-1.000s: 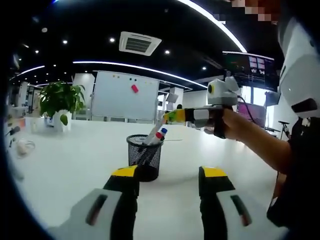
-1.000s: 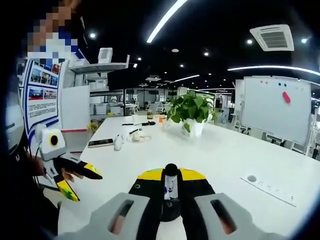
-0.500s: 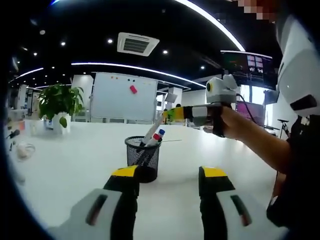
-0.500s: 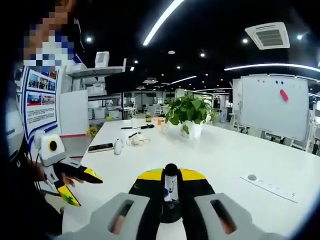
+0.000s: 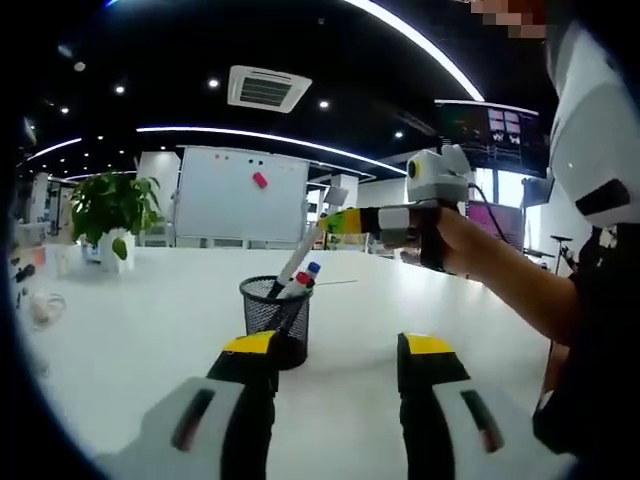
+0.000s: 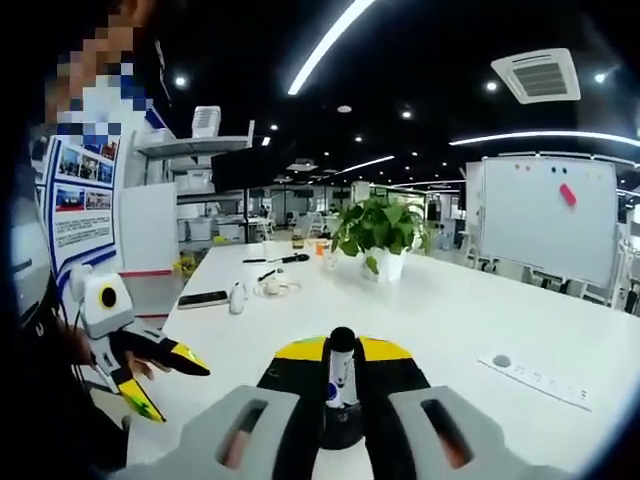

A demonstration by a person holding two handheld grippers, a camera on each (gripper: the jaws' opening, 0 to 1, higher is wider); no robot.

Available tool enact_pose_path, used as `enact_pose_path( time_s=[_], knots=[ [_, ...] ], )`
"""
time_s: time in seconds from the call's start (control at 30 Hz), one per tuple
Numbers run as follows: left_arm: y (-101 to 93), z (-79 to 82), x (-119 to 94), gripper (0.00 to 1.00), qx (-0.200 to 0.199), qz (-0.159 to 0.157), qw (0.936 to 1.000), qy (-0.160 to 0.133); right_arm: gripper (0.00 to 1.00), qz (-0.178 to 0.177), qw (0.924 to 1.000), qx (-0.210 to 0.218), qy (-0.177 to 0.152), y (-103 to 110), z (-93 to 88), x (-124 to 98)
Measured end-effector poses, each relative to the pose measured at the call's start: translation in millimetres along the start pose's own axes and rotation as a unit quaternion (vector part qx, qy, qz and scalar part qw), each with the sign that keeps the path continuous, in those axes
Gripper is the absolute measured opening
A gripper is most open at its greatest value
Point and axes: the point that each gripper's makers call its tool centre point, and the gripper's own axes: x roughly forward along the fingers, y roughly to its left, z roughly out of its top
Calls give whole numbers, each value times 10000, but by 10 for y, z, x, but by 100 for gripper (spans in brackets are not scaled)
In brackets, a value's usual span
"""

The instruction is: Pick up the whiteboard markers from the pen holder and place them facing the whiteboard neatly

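The right gripper (image 6: 340, 385) is clamped on a black-capped whiteboard marker (image 6: 341, 370), carrying it; next, it calls for laying it on the white table (image 6: 450, 310) pointing toward the whiteboard (image 6: 545, 215) at two o'clock. The left gripper (image 5: 335, 360) hangs with jaws apart, the mesh pen holder (image 5: 275, 310) with the remaining markers (image 5: 298, 275) at eleven o'clock.

In the left gripper view, bare tabletop (image 5: 140, 330) lies open from 9 to 11 o'clock of the pen holder (image 5: 275, 318). The right gripper (image 5: 335, 222) hangs above the holder's markers (image 5: 296, 275) at 1 o'clock, crowding that side. In the right gripper view, the potted plant (image 6: 380, 232) stands far off at 12 o'clock.
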Motion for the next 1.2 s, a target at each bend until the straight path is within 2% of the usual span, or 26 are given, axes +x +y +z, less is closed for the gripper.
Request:
enact_pose_path(
  time_s=[0.37,0.57,0.87,1.2],
  knots=[
    [-50,29,17,49,50,-83,10000,-16,13,-84,9997,-160,-159,-14,127,-40],
    [-28,-4,18,49,6,-78,10000,5,13,-243,9993,-18,-300,-93,192,-77],
    [-16,-36,17,49,-52,-106,9999,17,13,-292,9989,153,-324,-122,219,-82],
    [-1,-42,12,49,-69,-100,9999,2,13,-293,9991,68,-308,-119,277,-69]
  ],
)
